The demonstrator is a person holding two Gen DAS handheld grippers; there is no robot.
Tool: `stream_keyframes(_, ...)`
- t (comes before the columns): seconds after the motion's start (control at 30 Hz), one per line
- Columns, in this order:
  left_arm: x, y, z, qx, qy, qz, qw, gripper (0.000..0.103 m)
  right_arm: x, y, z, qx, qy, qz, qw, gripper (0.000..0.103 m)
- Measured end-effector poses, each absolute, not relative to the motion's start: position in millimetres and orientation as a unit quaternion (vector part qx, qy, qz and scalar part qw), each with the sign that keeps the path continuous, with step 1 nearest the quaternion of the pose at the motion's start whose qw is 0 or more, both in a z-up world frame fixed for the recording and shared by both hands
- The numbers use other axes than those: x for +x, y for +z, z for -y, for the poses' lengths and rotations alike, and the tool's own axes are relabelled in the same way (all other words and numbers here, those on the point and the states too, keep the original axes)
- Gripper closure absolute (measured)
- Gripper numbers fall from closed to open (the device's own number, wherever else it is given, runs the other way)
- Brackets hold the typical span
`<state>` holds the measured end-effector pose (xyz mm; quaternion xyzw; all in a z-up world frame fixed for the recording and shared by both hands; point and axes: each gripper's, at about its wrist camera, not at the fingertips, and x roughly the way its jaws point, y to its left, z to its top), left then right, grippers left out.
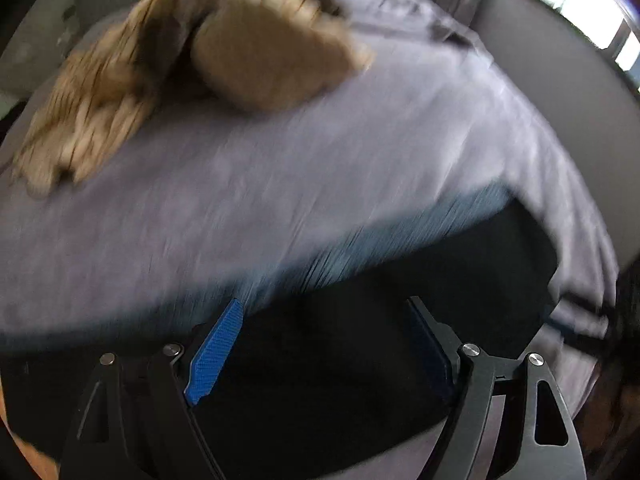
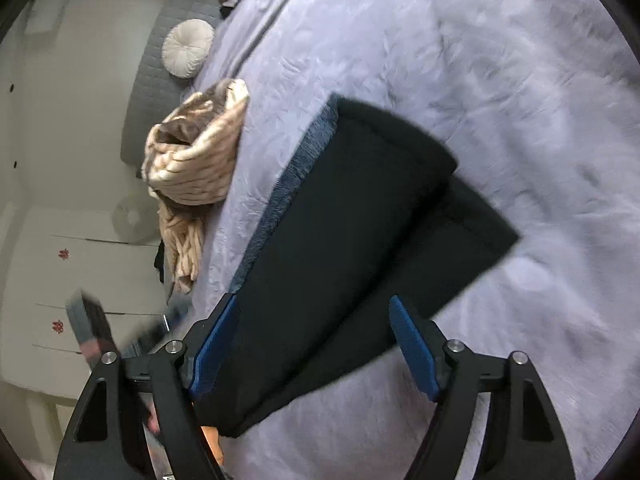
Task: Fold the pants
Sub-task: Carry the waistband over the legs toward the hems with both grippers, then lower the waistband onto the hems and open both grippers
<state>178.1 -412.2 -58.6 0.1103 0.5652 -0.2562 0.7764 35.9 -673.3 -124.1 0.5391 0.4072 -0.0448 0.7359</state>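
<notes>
Black pants (image 2: 344, 236) lie folded on a lilac bed cover (image 2: 500, 80), one layer over another, with a blue-grey ribbed waistband (image 2: 280, 200) along their left edge. My right gripper (image 2: 314, 340) is open just above their near end, its blue pads on either side, holding nothing. In the blurred left wrist view the pants (image 1: 400, 300) fill the lower middle with the waistband (image 1: 360, 240) at their far edge. My left gripper (image 1: 326, 344) is open over them and empty.
A beige chunky knit blanket (image 2: 196, 160) is heaped at the bed's left edge; it also shows in the left wrist view (image 1: 260, 56). A round white cushion (image 2: 187, 48) leans on the grey quilted headboard (image 2: 160, 80). White cupboards (image 2: 60, 260) stand beyond the bed.
</notes>
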Motion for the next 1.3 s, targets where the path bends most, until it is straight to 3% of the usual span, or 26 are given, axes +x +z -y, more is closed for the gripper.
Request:
stream_keyframes(0.1,169.3,-83.1,381.6,0.097,-0.224,-0.602,0.76,0.021,47.5,-151.5,672.6,0.571,-0.051,-0.407,0.712,0.034)
stream_keyframes(0.17,164.8,-88.5,364.4,0.096,-0.21,-0.61,0.758,0.021,57.5,-160.8,673.0,0.582,-0.055,-0.413,0.699,0.095)
stream_keyframes(0.33,154.9,-85.3,334.9,0.095,-0.215,-0.612,0.755,0.021,37.7,-128.2,660.3,0.568,-0.025,-0.421,0.707,0.095)
stream_keyframes(0.5,150.4,-101.0,321.8,0.117,-0.188,-0.633,0.741,0.021,25.3,-167.8,662.4,0.549,-0.044,-0.481,0.682,0.092)
stream_keyframes(0.63,153.9,-90.4,302.9,0.097,-0.18,-0.63,0.749,0.021,7.1,-146.5,665.2,0.529,-0.078,-0.495,0.685,0.067)
stream_keyframes(0.87,188.3,-83.1,309.7,0.079,-0.169,-0.594,0.782,0.021,39.6,-56.4,642.8,0.356,-0.063,-0.478,0.801,0.065)
stream_keyframes(1.07,238.8,-125.4,340.5,0.089,-0.126,-0.583,0.797,0.021,129.8,-114.0,618.6,0.242,-0.075,-0.557,0.791,0.068)
stream_keyframes(1.17,263.4,-133.7,330.8,0.059,-0.104,-0.584,0.803,0.015,140.0,-124.2,629.6,0.226,-0.097,-0.539,0.806,0.07)
stream_keyframes(1.3,282.8,-124.3,306.6,0.04,-0.077,-0.587,0.805,0.015,144.9,-121.2,657.8,0.241,-0.132,-0.533,0.8,0.07)
